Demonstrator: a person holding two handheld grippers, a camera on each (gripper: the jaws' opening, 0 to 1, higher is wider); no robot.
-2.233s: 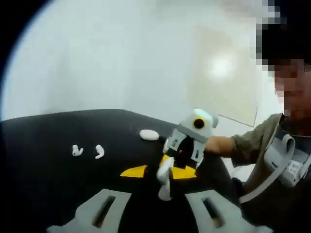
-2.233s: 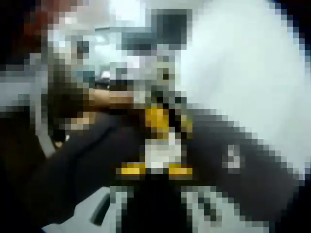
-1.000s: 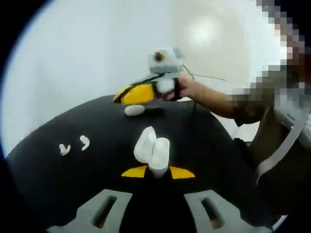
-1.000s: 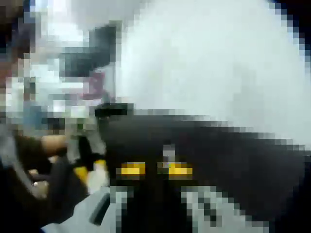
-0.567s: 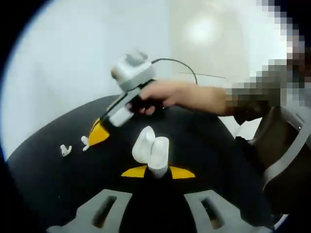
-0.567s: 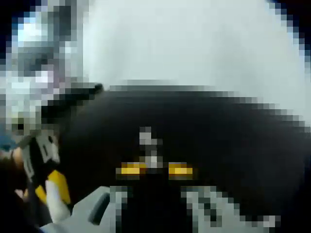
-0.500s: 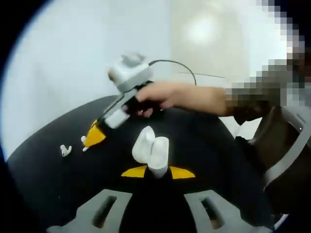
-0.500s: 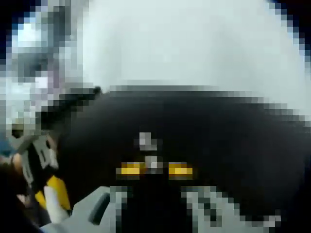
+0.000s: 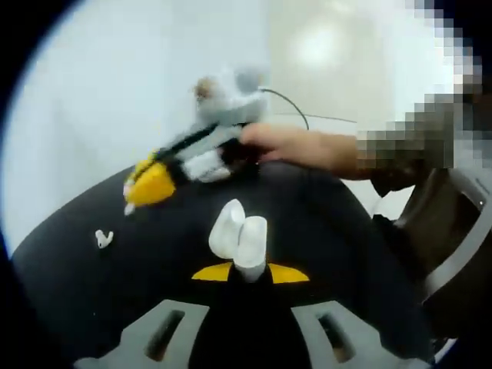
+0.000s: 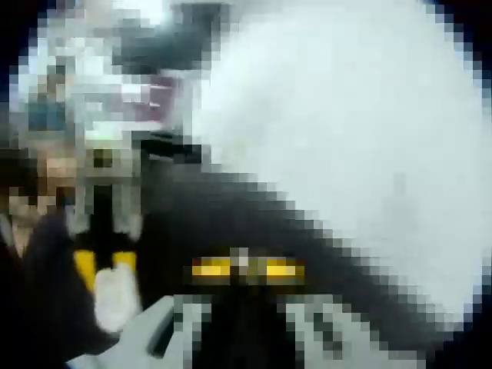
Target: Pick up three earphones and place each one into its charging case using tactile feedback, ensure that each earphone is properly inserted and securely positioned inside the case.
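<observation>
Lifted now, right claw [image 9: 146, 184] with earphone [image 9: 129, 207] above table [image 9: 69, 277].

Black table [image 9: 69, 277]. White charging case [image 9: 240, 240], white earphone [image 9: 101, 239]. Left tongs [image 9: 250, 273]: grey, yellow tips. Right tongs [image 9: 150, 184]: grey and black body (blurred), yellow tips. Olive sleeve [image 9: 400, 157]. Pale wall [image 9: 138, 77] behind.

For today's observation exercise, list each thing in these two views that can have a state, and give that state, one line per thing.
Charging case: lid open, held upright in the left tool.
Left tool: shut on the case.
Right tool: lifted above the table, shut on a small white earphone.
Loose earphone: lying on the black table, untouched.
</observation>
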